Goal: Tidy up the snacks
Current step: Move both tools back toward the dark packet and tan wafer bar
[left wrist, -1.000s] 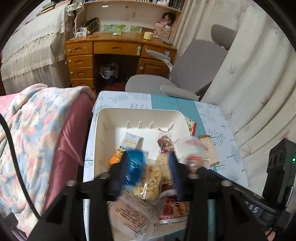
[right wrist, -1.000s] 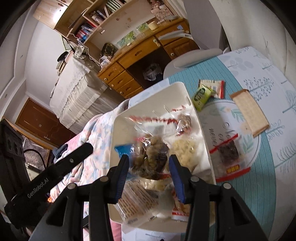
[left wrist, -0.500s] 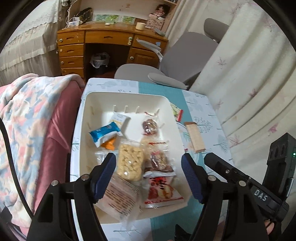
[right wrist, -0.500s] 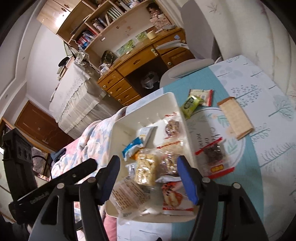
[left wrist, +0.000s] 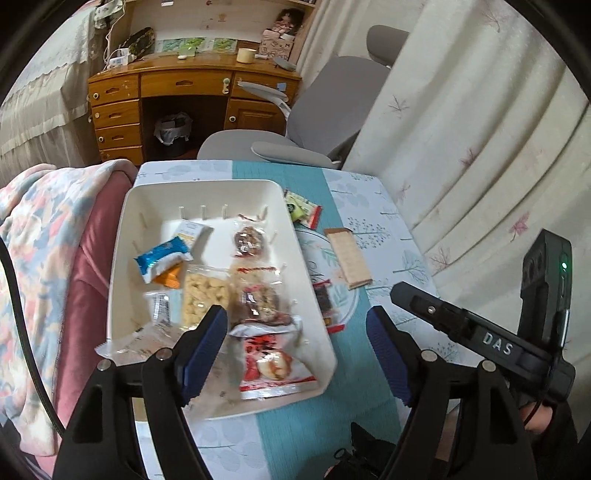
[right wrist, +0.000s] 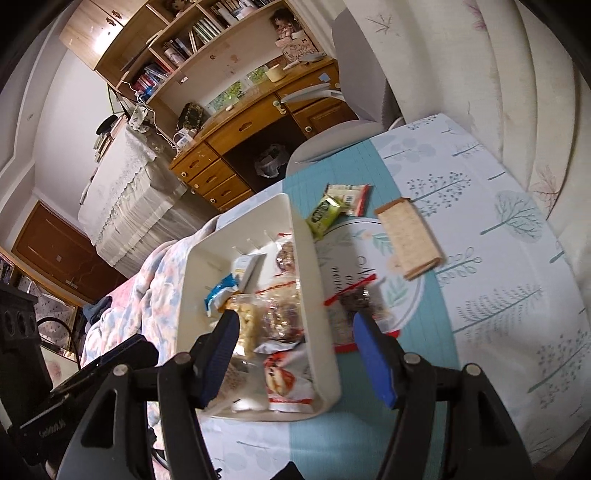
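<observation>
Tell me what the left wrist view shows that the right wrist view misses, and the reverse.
Only the left wrist view: the curtain beside the table, and the barcoded clear packet in the bin.
Only the right wrist view: the bookshelf above the desk and a brown door.
Both: the white bin of snacks, the green packet, the long cracker pack, and each camera's own open tongs.

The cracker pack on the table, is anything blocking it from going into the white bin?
Only the bin's own side wall stands between it and the cracker pack, so the pack must be lifted over. Nothing lies on the pack.
</observation>
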The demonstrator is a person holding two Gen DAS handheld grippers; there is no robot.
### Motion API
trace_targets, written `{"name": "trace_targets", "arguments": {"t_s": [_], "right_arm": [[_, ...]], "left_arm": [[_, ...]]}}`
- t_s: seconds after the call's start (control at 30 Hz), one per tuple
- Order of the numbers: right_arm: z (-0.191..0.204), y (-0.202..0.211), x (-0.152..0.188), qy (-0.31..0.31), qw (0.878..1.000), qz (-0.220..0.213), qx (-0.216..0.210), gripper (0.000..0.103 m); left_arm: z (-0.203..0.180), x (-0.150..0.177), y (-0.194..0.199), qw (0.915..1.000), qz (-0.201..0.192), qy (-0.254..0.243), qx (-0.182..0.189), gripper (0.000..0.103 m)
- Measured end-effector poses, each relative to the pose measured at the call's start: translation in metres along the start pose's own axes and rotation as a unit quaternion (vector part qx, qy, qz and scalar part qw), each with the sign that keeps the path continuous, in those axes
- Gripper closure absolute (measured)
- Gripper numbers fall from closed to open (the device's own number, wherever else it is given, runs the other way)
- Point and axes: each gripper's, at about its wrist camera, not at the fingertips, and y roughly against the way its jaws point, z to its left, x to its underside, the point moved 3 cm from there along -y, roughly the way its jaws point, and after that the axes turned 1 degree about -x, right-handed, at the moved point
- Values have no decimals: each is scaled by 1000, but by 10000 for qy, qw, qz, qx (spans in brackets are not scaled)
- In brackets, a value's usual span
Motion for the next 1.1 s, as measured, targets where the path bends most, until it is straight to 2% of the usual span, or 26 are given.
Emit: {"name": "trace_targets", "arguments": {"t_s": [0.4,0.57,0.77,0.93,1.1], "right_arm": [[-49,11,-28,290,9990,350,-26,38],[-69,10,-44,416,9978,510,-27,38],[-93,-3,-72,446,9966,698,33,38],[-108,-25,-95,555,9938,951,142,38],[-118,-47,-117,724,9915,1068,146,38]], "left_arm": [[-68,14,-25,9990,30,10,-437,25],[-93,21,-46,9967,80,67,-804,25],[-112,24,-75,9899,61,101,-1415,25],[-126,28,-109,9828,214,108,-1830,25],[-139,31,-137,9799,311,254,-1956,25]]}}
